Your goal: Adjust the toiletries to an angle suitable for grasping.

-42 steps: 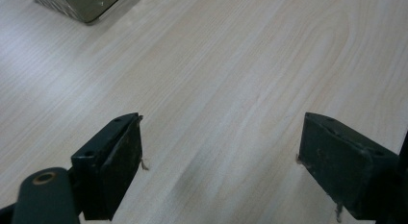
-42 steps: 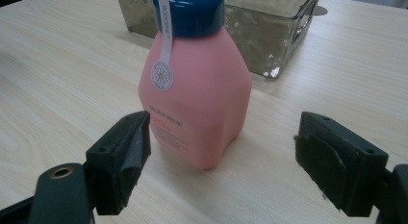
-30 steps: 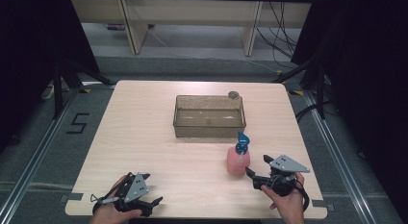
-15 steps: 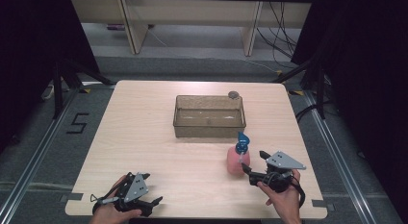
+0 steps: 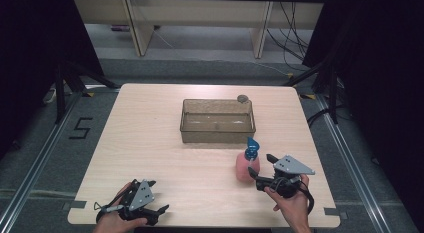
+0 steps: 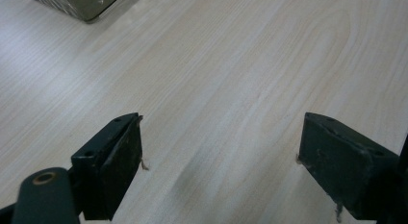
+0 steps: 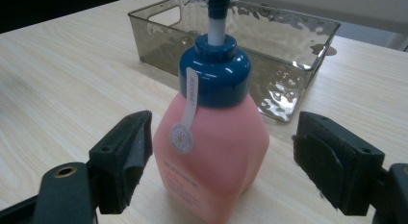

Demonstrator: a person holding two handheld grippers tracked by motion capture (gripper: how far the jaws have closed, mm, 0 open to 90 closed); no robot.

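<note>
Near the table's right front edge, the open right gripper (image 5: 261,171) straddles an upright pink pump bottle (image 5: 247,165) untouched, and closing off-centre could tip it; the left gripper (image 5: 156,197) rests open.

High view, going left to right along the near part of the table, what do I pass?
left gripper → pink pump bottle → right gripper, jaws open beside the bottle. The clear bin lies farther back, so it is left out of this row.
</note>
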